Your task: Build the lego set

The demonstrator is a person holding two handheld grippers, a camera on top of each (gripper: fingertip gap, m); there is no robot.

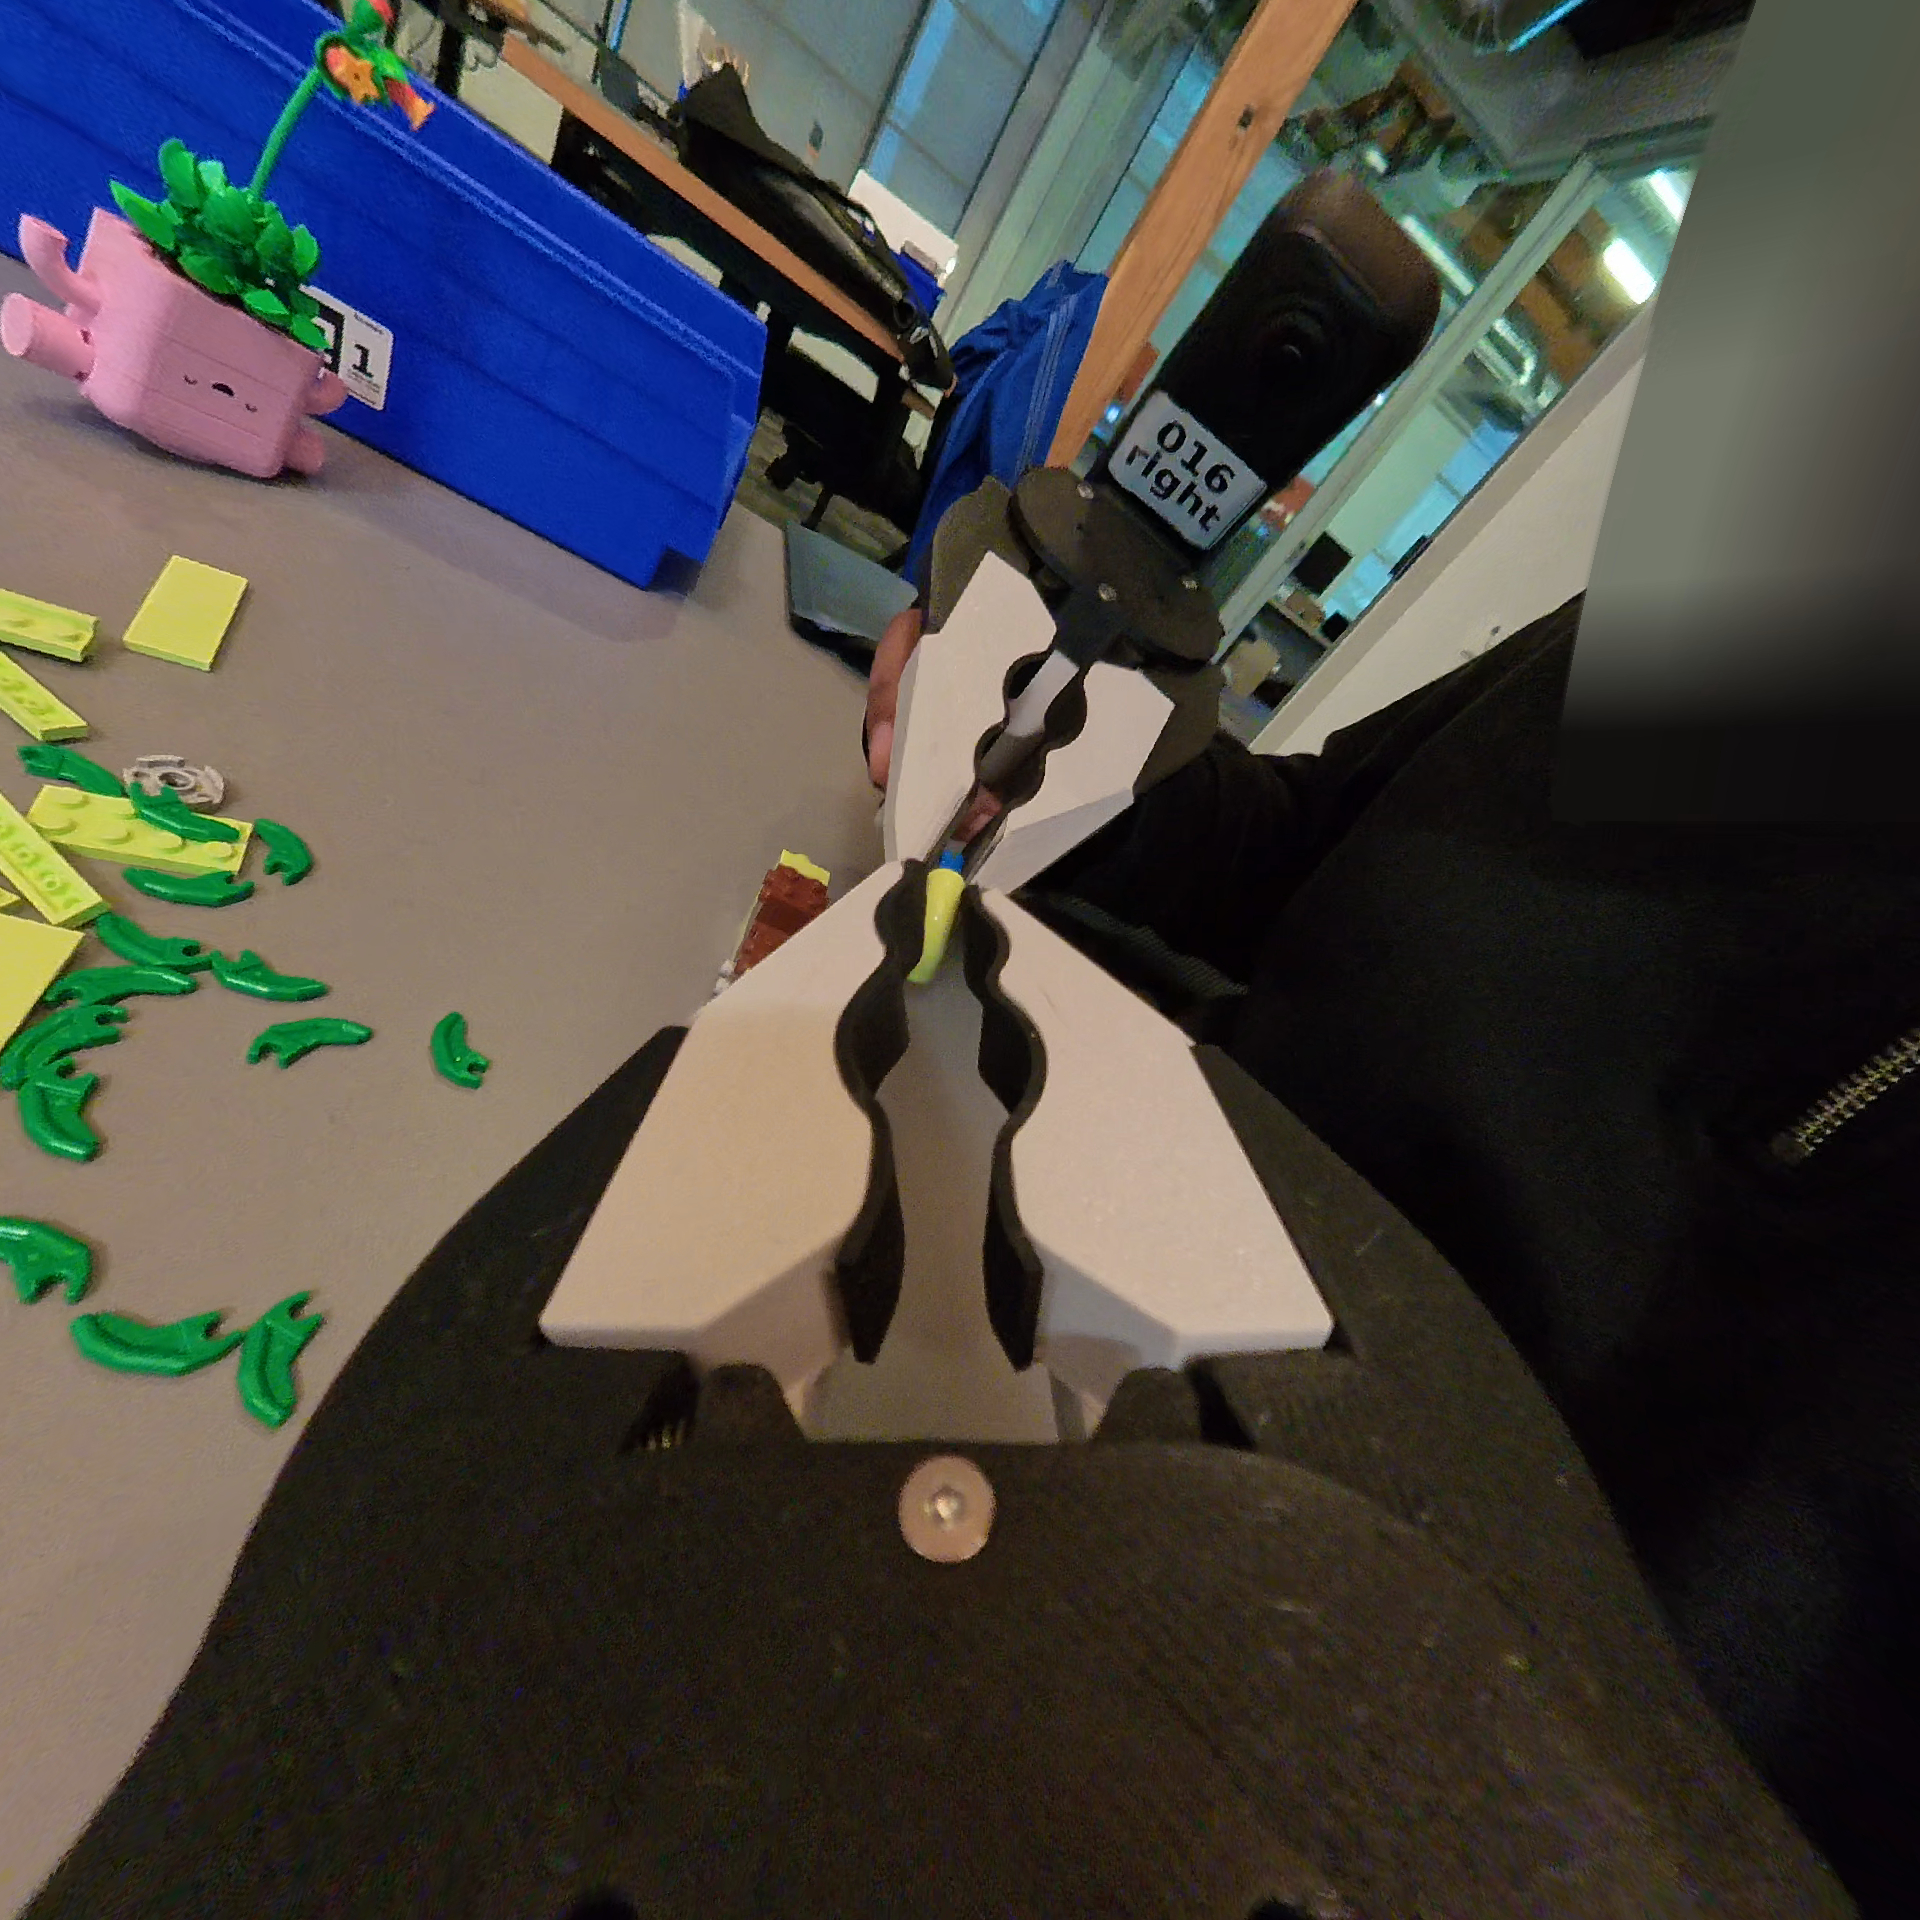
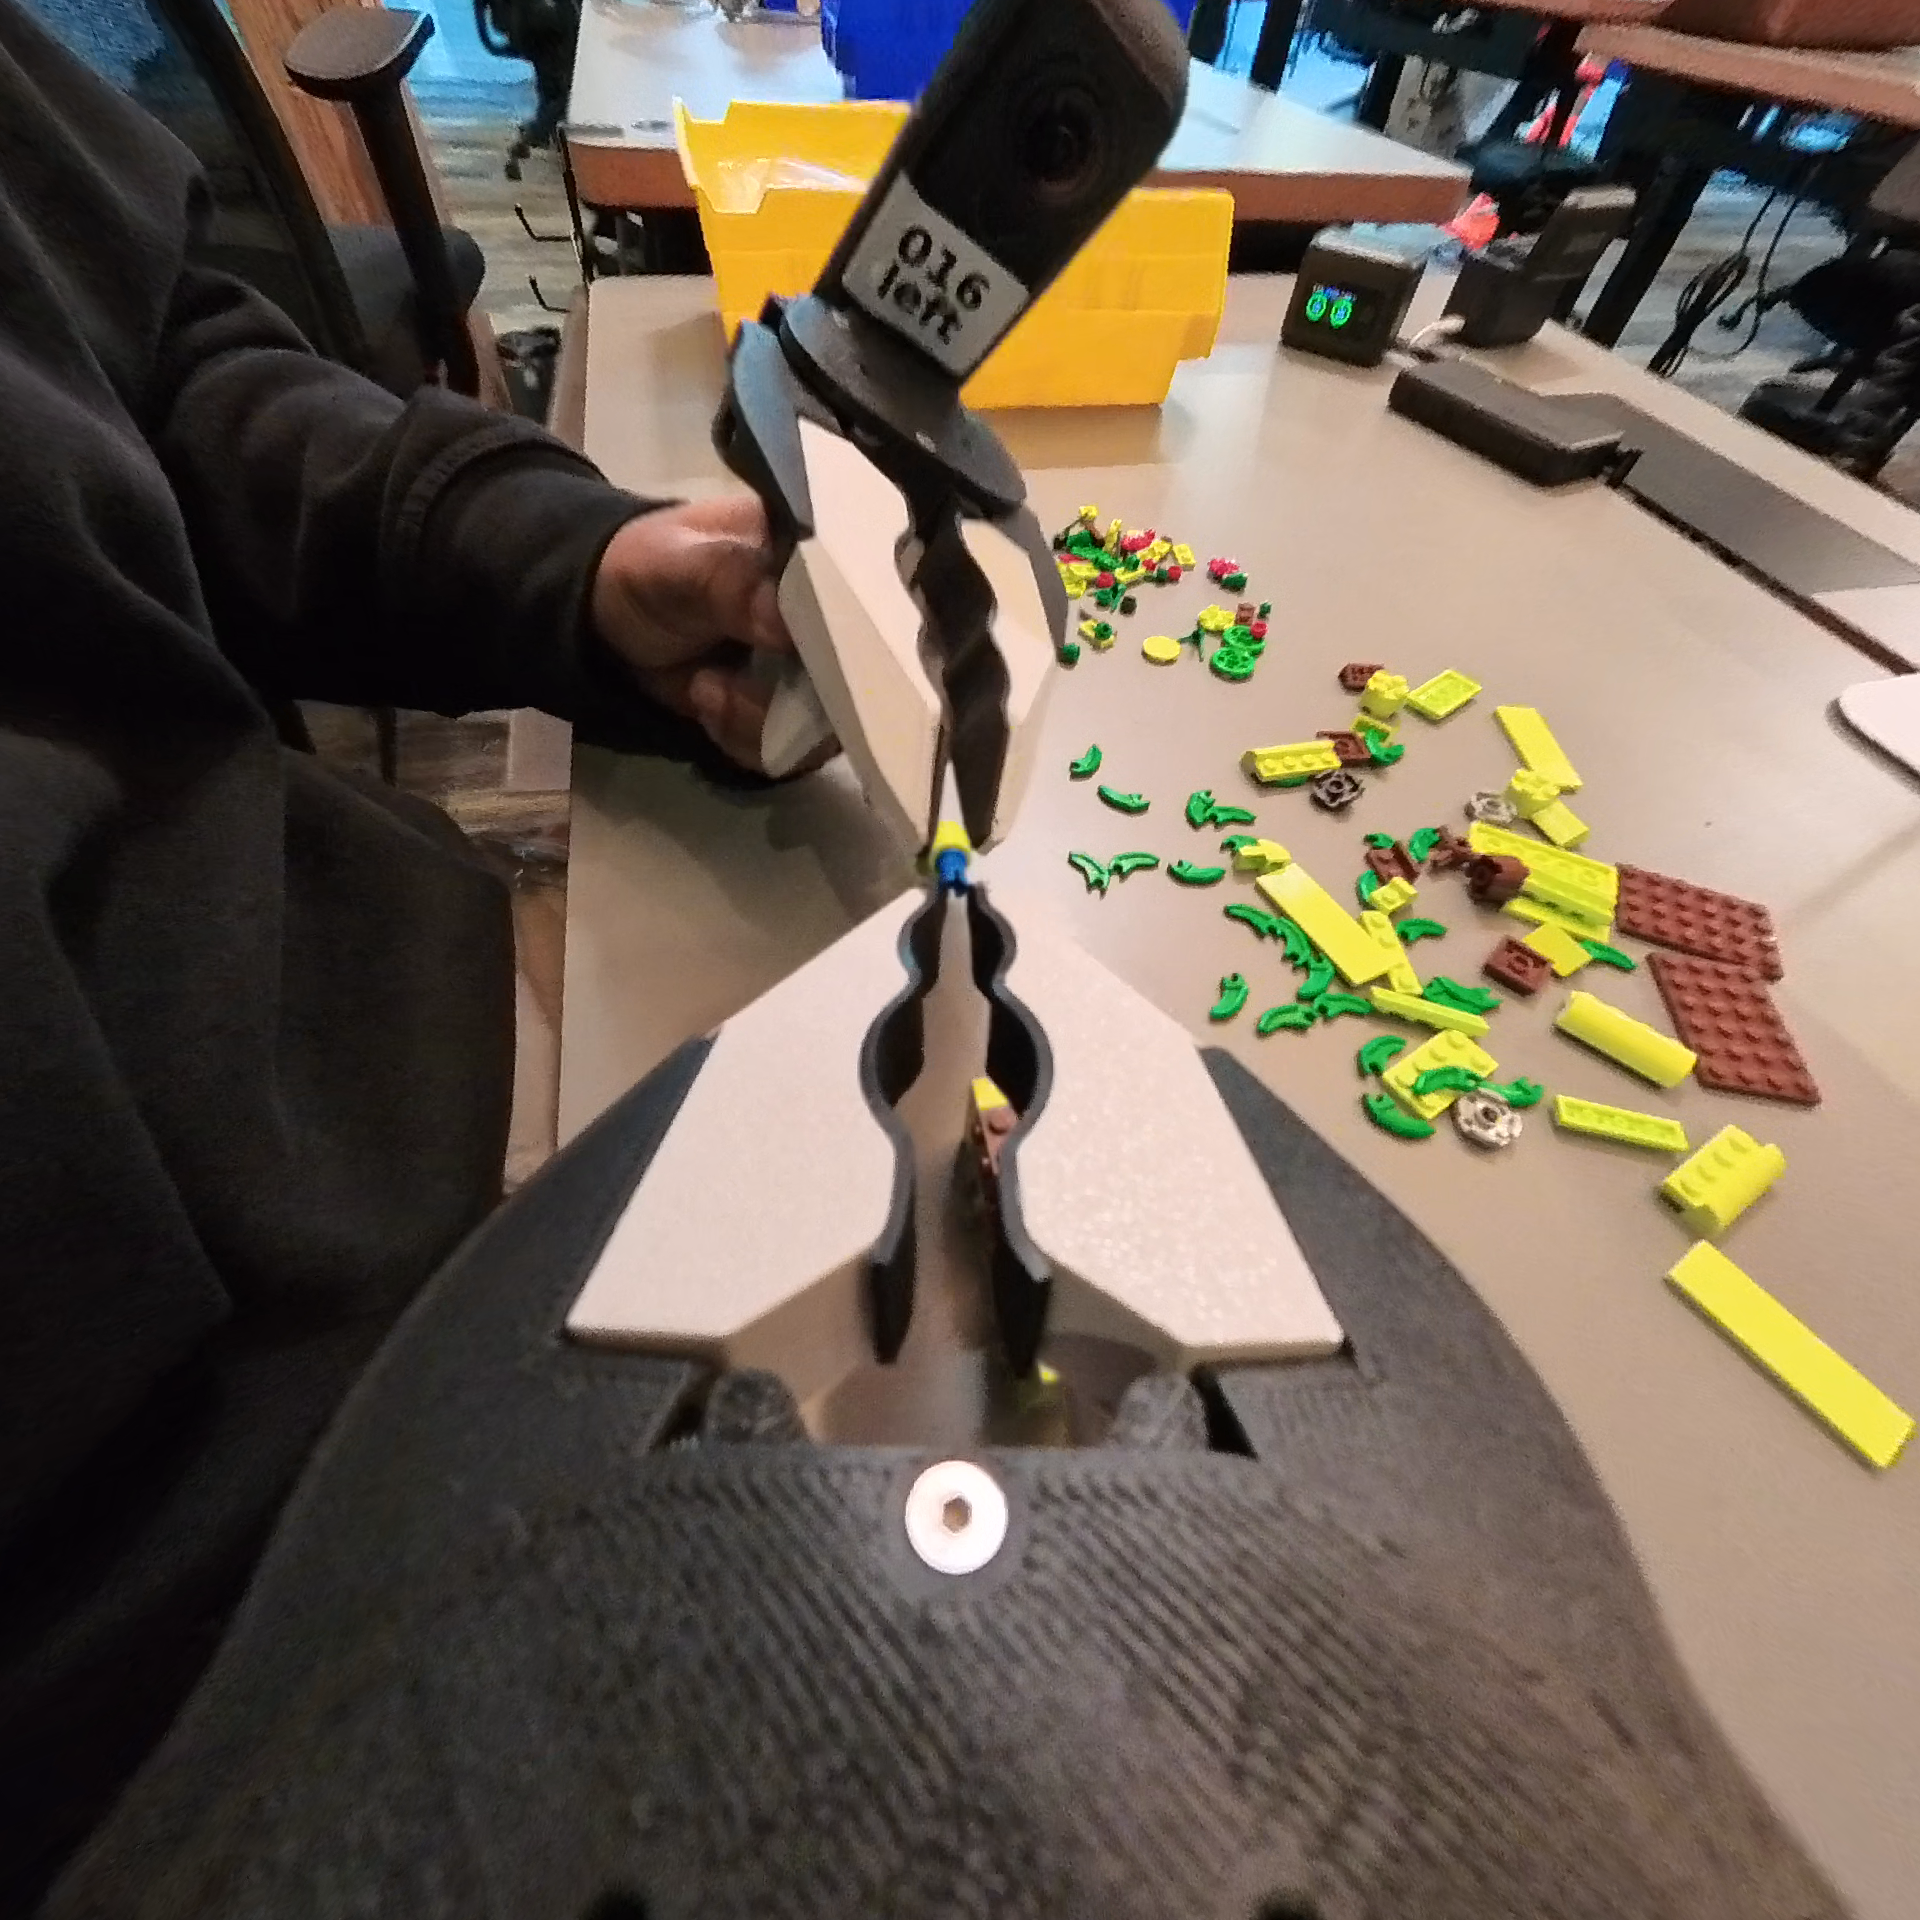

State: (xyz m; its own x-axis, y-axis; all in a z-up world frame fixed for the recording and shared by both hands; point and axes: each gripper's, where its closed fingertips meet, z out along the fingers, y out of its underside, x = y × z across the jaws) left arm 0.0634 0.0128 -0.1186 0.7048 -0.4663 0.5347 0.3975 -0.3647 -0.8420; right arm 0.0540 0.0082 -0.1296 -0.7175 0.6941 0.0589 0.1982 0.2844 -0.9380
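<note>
My left gripper (image 1: 932, 899) is shut on a small lime round piece (image 1: 932, 932), held above the table. My right gripper (image 1: 961, 847) meets it tip to tip from above and is shut on a small blue pin (image 1: 951, 862). In the right wrist view, the right gripper (image 2: 948, 902) pinches the blue pin (image 2: 948, 875), whose far end touches the lime piece (image 2: 948, 836) in the left gripper (image 2: 951, 826). A small brown and lime sub-build (image 1: 790, 904) stands on the table below the grippers. It also shows between the right fingers (image 2: 987, 1132).
Loose green leaf pieces (image 1: 156, 1340), lime plates (image 2: 1325, 920) and brown plates (image 2: 1714, 966) lie scattered on the grey table (image 1: 520, 831). A finished pink pot with a green plant (image 1: 197, 343) stands before a blue bin (image 1: 520, 343). A yellow bin (image 2: 1091, 291) stands at the back. Only a small space, under 4 cm, lies between the two pairs of fingers.
</note>
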